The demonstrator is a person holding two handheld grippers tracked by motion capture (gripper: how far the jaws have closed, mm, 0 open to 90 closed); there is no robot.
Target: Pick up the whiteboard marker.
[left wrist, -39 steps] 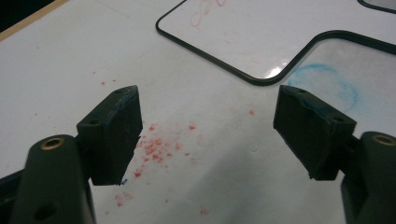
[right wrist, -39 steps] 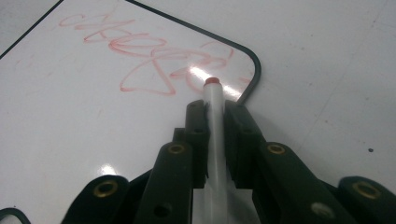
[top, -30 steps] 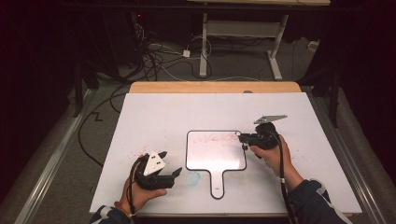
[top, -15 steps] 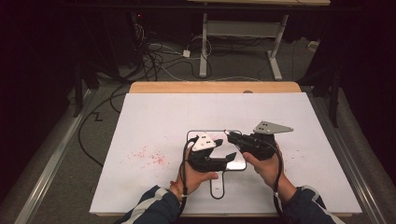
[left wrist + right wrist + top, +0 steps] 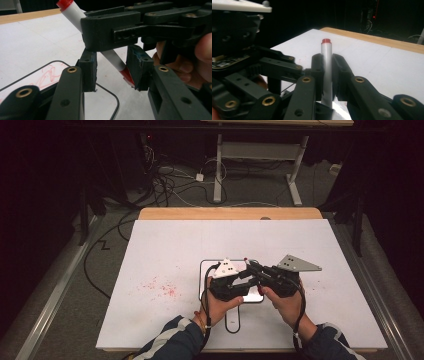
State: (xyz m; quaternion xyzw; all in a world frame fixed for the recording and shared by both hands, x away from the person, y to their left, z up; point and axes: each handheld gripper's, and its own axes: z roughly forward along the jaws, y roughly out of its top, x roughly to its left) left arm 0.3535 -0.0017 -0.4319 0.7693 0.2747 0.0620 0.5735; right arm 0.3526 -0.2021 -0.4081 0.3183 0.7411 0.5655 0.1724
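Right gripper: black jaws clamped on a smooth white marker with a red end, held tilted above the small whiteboard. Left gripper: jaws have just been closing around the marker's red cap; one pad touches it, the other stands just apart, so not yet gripped. The whiteboard is flat, round-cornered, black-edged, with a handle and red scribbles. It lies on the white tabletop, near a red smudge. Cables lie on the floor beyond.
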